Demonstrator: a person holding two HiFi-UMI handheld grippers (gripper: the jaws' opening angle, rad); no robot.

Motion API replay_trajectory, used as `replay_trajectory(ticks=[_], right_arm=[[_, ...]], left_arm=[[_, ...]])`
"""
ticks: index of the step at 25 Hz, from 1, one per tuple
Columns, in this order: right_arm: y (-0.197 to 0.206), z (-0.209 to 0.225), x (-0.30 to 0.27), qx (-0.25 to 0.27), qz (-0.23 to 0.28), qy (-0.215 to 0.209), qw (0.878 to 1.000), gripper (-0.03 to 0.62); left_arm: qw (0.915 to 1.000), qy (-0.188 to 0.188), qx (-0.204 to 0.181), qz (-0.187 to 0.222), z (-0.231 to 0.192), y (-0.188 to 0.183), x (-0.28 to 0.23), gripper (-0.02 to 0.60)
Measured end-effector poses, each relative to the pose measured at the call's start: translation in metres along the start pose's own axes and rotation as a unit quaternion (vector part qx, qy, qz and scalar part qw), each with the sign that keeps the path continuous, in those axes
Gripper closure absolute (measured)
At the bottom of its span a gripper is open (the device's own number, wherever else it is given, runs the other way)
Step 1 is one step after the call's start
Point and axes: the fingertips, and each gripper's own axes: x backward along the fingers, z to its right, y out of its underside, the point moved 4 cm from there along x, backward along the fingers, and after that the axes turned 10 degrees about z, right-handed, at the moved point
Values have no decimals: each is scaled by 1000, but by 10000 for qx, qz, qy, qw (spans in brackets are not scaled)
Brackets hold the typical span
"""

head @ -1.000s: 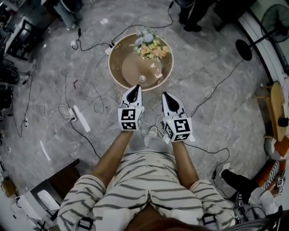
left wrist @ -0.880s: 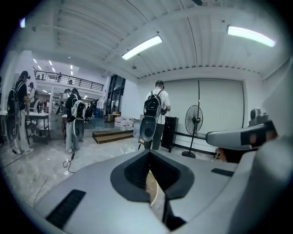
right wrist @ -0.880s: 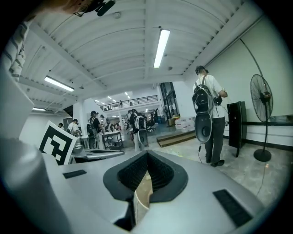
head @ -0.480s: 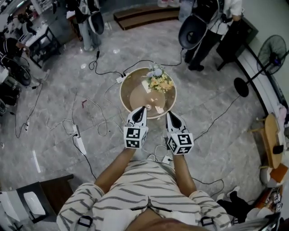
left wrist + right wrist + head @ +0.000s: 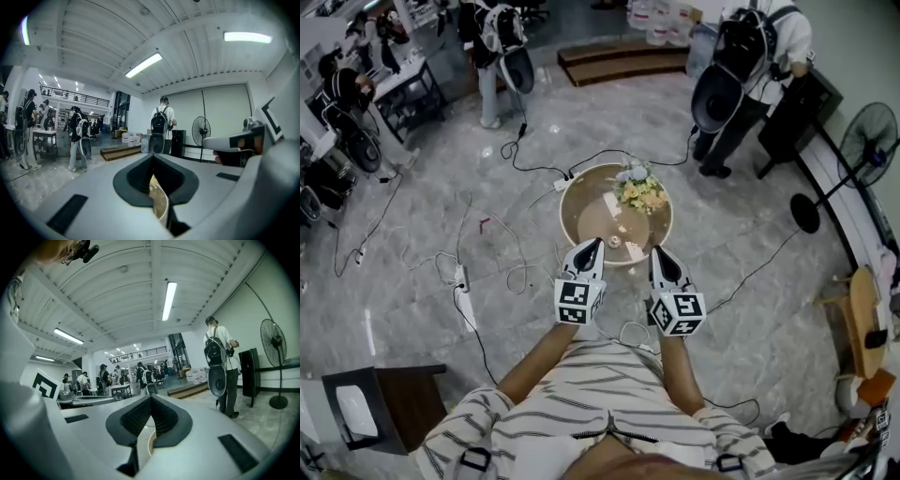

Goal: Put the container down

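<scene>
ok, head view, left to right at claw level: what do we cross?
power strip → left claw → right claw → standing fan. The container, gripped by both claws, spans them, so it's left out.

Below me spreads a grey marbled stone floor [image 5: 769,319], strewn with thin black cables [image 5: 757,262] and a white power strip [image 5: 469,309] toward its left edge. A low brown wooden platform [image 5: 619,56] lies at the far edge, a black pedestal fan [image 5: 862,150] at the right edge, and a dark wooden table [image 5: 408,394] in the near left corner. Overhead I see a white ribbed ceiling [image 5: 117,33] with long tube lights [image 5: 143,64], plain white walls [image 5: 220,108] and a railed upper gallery [image 5: 75,97].
</scene>
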Motion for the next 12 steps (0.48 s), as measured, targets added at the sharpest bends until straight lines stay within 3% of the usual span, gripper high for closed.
replay_trajectory(ticks=[5, 12], right_arm=[[-5, -7, 0, -158, 124, -228, 9995, 588], [-4, -9, 3, -52, 56, -218, 9997, 588]], left_arm=[[10000, -9, 34, 40, 3, -2, 9, 583], [9999, -12, 94, 94, 2, -4, 14, 583]])
